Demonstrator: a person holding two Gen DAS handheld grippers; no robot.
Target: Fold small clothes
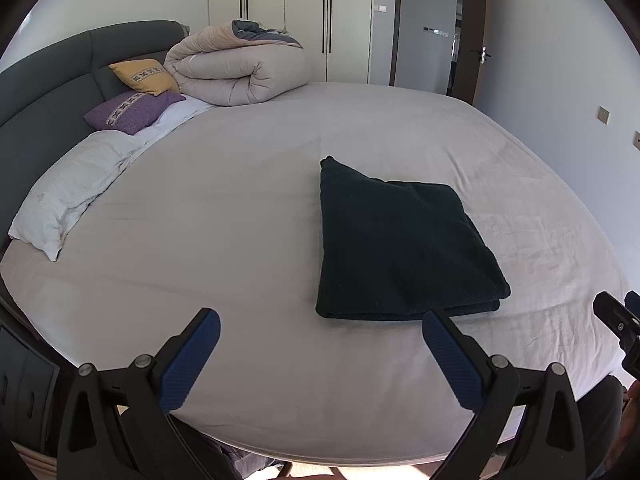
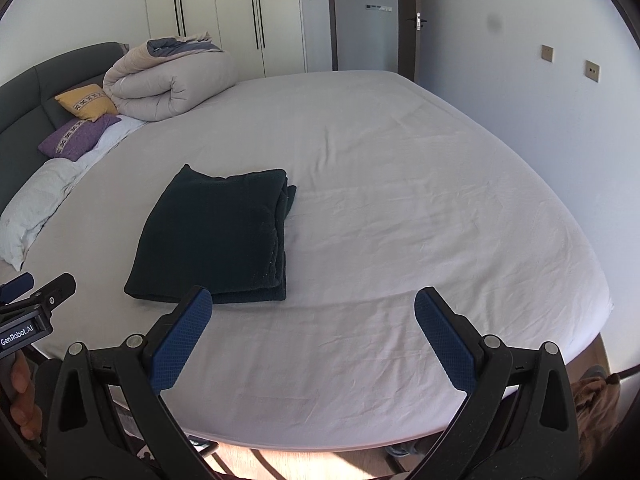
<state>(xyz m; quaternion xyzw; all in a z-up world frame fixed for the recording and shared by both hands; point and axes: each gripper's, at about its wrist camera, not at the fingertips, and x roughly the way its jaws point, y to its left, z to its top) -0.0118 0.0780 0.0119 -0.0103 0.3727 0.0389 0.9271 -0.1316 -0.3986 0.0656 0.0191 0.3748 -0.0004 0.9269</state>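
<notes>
Bedroom w/ a big bed (image 1: 240, 240) in a pale sheet, wardrobe (image 1: 288, 16) at the far wall. A dark folded cloth (image 1: 400, 248) lay flat near the bed's front edge, probably a towel or small garment; too dark to tell. Left gripper (image 1: 320, 344) hung wide, holding nothing, just short of the cloth. Right gripper (image 2: 313, 320) also wide and empty, cloth on its left. Rolled duvet (image 2: 172, 84) and pillows (image 2: 86, 100) sat far left by the headboard.

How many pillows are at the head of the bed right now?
3: a yellow pillow against the headboard, a purple pillow just in front of it, and a white pillow lying nearer. The rolled duvet may hide more.
</notes>
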